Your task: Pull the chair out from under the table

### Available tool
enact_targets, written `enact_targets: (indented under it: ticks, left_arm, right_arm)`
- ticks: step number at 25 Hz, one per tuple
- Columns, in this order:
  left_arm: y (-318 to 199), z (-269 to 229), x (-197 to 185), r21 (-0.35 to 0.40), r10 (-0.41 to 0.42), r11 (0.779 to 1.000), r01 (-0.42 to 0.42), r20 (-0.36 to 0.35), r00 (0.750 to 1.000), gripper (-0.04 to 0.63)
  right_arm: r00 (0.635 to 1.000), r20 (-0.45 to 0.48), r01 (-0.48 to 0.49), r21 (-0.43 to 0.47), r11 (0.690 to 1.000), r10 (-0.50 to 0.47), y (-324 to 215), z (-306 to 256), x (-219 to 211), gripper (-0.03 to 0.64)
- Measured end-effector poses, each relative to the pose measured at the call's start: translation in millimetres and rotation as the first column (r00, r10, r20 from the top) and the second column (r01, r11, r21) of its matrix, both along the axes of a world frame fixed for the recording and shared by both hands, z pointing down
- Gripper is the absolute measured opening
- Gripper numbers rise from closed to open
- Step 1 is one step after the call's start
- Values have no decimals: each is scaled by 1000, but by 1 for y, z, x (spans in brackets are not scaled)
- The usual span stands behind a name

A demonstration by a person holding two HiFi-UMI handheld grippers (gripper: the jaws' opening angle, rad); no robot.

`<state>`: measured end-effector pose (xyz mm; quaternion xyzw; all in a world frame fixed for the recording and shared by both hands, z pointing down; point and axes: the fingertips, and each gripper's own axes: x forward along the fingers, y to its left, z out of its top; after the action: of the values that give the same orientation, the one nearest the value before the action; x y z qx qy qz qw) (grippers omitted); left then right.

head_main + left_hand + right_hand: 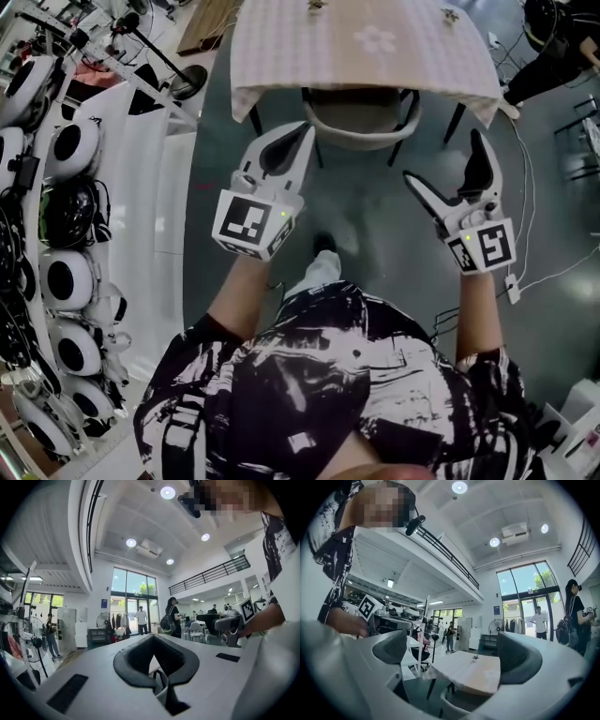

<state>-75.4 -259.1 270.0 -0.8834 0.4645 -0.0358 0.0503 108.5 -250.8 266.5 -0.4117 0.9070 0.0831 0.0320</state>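
Two handheld grippers hover short of pale checked-cloth table (281, 47); grey curved-back chair (361, 129) tucked under near edge, untouched. Left gripper (302, 139) (153, 637): jaws pressed together, empty; own view catches only glass doors (133, 599), distant people (174, 617). Right gripper (448, 164) (454, 651): jaws spread, empty; own view frames table (464, 670), chair (457, 709).

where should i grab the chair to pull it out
Take the chair by the curved top rail of its backrest, from the near side: that rail alone sticks out past the table, and the right gripper, jaws apart, faces it.
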Motion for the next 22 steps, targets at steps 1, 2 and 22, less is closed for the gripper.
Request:
enact_targets:
  ticks: [1,2,22]
  left_arm:
    - [-15,1,-8,-3,7,1000,-7,2,1000,2]
    - [-30,1,-16,-7,15,1000,-15,4,1000,2]
    - [-125,26,-22,-74,-60,995,63,41,997,2]
  right_arm:
    - [1000,-10,-6,-3,1000,6,-15,1,-8,575]
    - [1000,-20,-13,-5,1000,13,-29,3,-14,575]
    - [956,-262,89,-185,979,-136,-159,133,-18,575]
